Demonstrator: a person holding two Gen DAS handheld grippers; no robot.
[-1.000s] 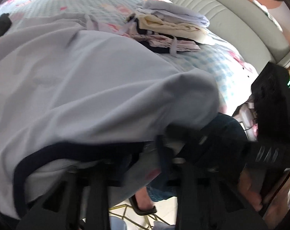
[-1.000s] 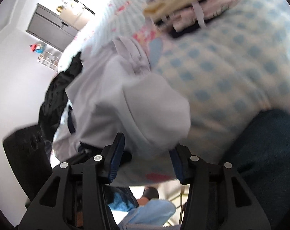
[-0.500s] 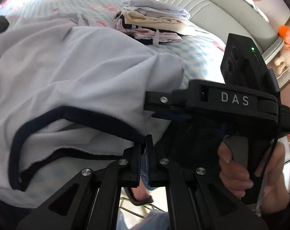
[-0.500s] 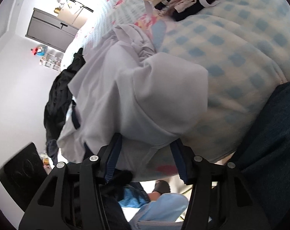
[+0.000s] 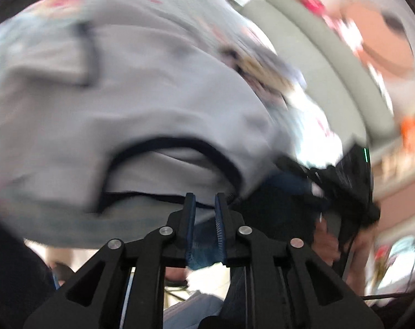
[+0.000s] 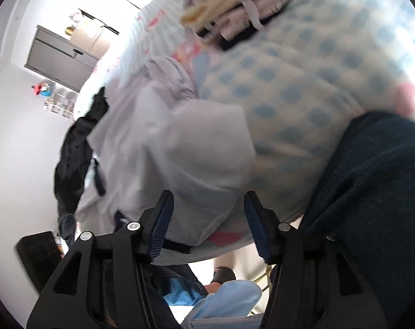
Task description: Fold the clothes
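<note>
- Two grippers are at the near edge of a bed with a blue checked sheet [image 6: 303,82].
- Left gripper [image 5: 204,205]: jaws have just been opening, a small gap, nothing pressed between them; the navy-trimmed hem lies just beyond.
- Right gripper [image 6: 207,213]: jaws have just been opening wide; a fold of the pale lilac shirt [image 6: 180,142] lies between them, not pinched.
- Folded clothes stack [image 6: 235,5] sits far on the bed.

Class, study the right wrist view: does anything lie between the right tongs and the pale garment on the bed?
Nothing visible does. The right tongs stand open directly at the folded edge of the pale garment; its fabric reaches between the fingers. The stack of folded clothes lies well beyond.
</note>
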